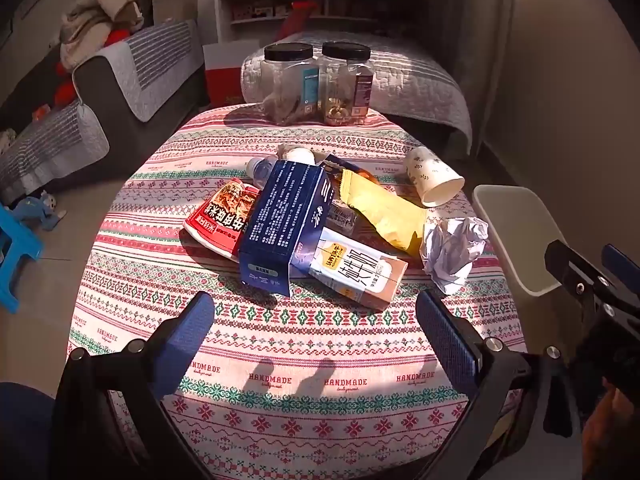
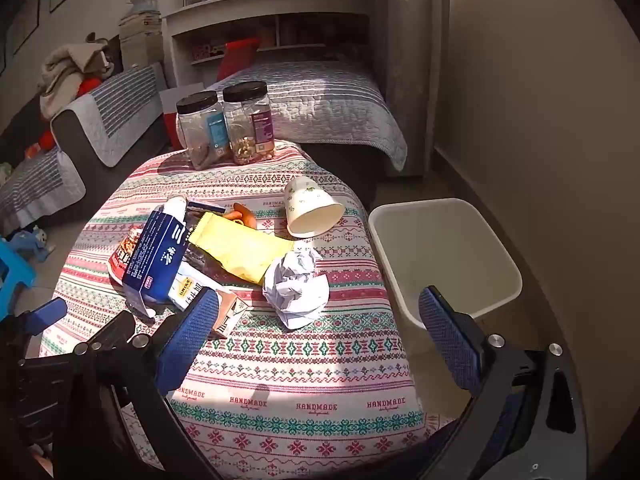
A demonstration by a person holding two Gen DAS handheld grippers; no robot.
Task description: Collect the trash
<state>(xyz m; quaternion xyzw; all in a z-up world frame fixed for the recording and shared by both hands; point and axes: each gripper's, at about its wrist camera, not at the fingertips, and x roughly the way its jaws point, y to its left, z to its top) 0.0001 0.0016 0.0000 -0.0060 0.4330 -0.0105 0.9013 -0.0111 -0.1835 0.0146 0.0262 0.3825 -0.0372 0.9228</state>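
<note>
Trash lies heaped on the round table (image 1: 280,400), ahead of both grippers and touched by neither. The left gripper (image 1: 316,332) hangs with its jaws spread as wide as they go, nothing between them, over bare patterned cloth near the table's close edge. The right gripper (image 2: 320,332) is equally wide and empty, and sits at the table's right rim, one finger over the cloth, the other over the white bin (image 2: 500,248) that stands just beside the table below the edge.

Straight ahead of the left gripper lies the blue box (image 1: 284,224), leaning on the milk carton (image 1: 356,272); a red snack packet (image 1: 220,216) is beyond its left finger. A yellow wrapper (image 1: 384,212) stretches away ahead and right. The crumpled paper (image 2: 296,288) lies just ahead of the right gripper, between its fingers' lines; the tipped paper cup (image 2: 312,208) rests farther on, near the far right edge. Two dark-lidded jars (image 1: 320,84) stand at the far rim. Open cloth spans the near side of the table.
</note>
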